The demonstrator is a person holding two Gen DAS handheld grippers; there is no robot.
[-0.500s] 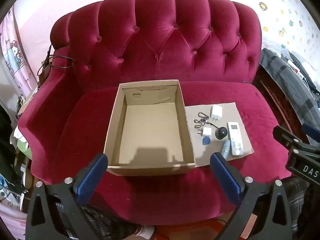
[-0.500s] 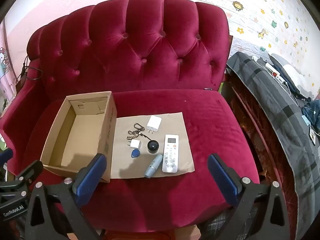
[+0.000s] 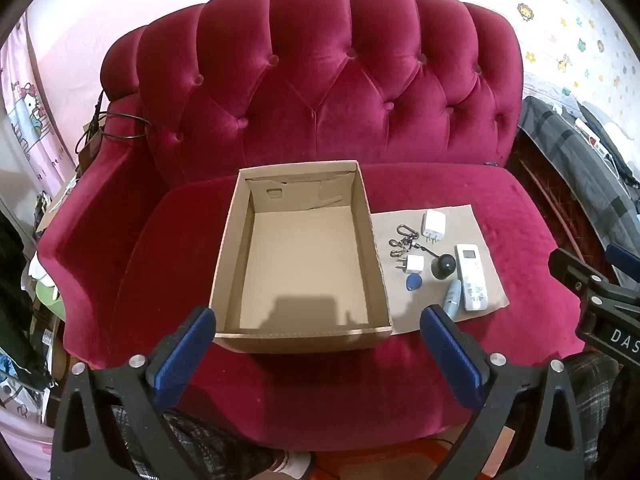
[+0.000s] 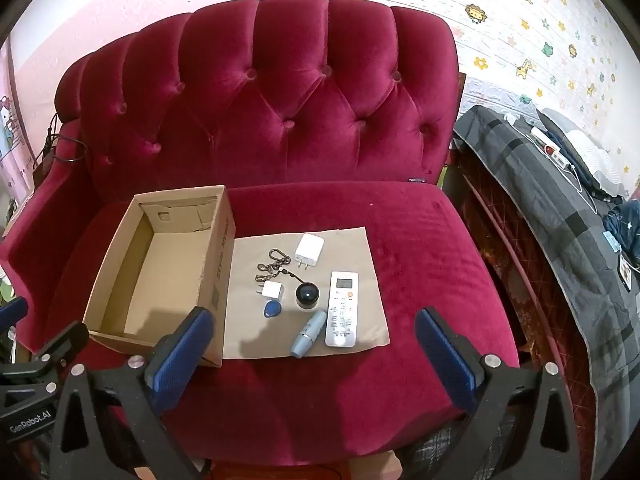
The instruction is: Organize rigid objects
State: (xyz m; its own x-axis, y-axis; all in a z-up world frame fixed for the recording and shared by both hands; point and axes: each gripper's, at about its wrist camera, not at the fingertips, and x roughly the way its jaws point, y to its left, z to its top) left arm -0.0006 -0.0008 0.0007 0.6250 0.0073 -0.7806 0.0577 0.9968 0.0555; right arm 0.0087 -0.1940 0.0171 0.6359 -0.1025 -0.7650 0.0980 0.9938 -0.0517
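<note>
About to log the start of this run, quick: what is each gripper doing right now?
Left gripper: open, holding nothing, above the sofa's front edge.
Right gripper: open, holding nothing, short of the items.

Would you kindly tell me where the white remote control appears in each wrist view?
Left wrist: white remote control lies right of centre, near the paper's right edge.
Right wrist: white remote control lies just right of centre.
Shared landmark: cardboard box, to its left in both.

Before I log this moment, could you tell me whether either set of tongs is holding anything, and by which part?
Nothing is held: the left tongs and right tongs both stand open and empty.
</note>
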